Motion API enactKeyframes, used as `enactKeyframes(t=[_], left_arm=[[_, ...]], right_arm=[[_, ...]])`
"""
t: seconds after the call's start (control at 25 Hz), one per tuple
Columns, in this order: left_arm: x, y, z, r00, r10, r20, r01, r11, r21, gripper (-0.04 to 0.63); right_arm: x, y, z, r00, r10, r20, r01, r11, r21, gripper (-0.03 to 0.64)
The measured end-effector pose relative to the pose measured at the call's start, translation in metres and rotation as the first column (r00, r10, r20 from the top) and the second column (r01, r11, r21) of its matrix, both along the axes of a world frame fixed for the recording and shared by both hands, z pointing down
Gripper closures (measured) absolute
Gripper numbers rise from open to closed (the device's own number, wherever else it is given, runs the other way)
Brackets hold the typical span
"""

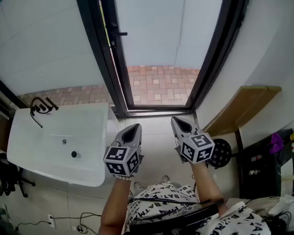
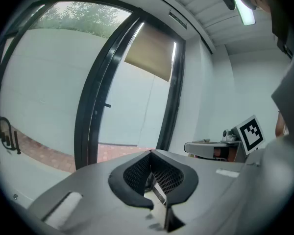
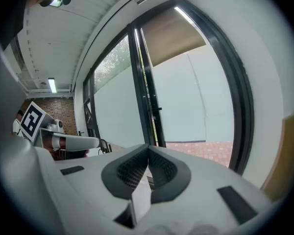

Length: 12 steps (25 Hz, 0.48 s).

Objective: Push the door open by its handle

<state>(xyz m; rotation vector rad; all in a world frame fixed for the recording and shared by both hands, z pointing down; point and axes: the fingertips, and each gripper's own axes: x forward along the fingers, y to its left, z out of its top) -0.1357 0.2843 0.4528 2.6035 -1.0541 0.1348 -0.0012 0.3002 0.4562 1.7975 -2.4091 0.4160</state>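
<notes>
The black-framed door [image 1: 109,58] stands at the left side of the opening, and brick paving shows through the gap beside it. Its small black handle [image 1: 120,33] sticks out high on the door's edge; it also shows in the left gripper view [image 2: 107,105] and the right gripper view [image 3: 158,109]. My left gripper [image 1: 132,129] and right gripper [image 1: 179,122] hover side by side over the floor, well short of the threshold, pointing towards the doorway. The left gripper's [image 2: 150,153] jaws are shut and so are the right gripper's [image 3: 148,149], with nothing between either pair.
A white basin [image 1: 59,141] with a black tap [image 1: 41,105] stands close on the left. A wooden board [image 1: 240,106] leans at the right wall, with a round black object [image 1: 220,153] and a dark shelf [image 1: 264,165] nearby. The black door frame [image 1: 213,58] bounds the opening on the right.
</notes>
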Motion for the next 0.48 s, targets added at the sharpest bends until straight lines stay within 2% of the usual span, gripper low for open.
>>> enactKeyframes(t=[0.48], left_arm=[[0.026, -0.011, -0.003, 1.0, -0.018, 0.001, 0.018, 1.0, 0.007, 0.595]], right_arm=[[0.024, -0.02, -0.005, 0.999, -0.032, -0.002, 0.032, 0.999, 0.01, 0.603]])
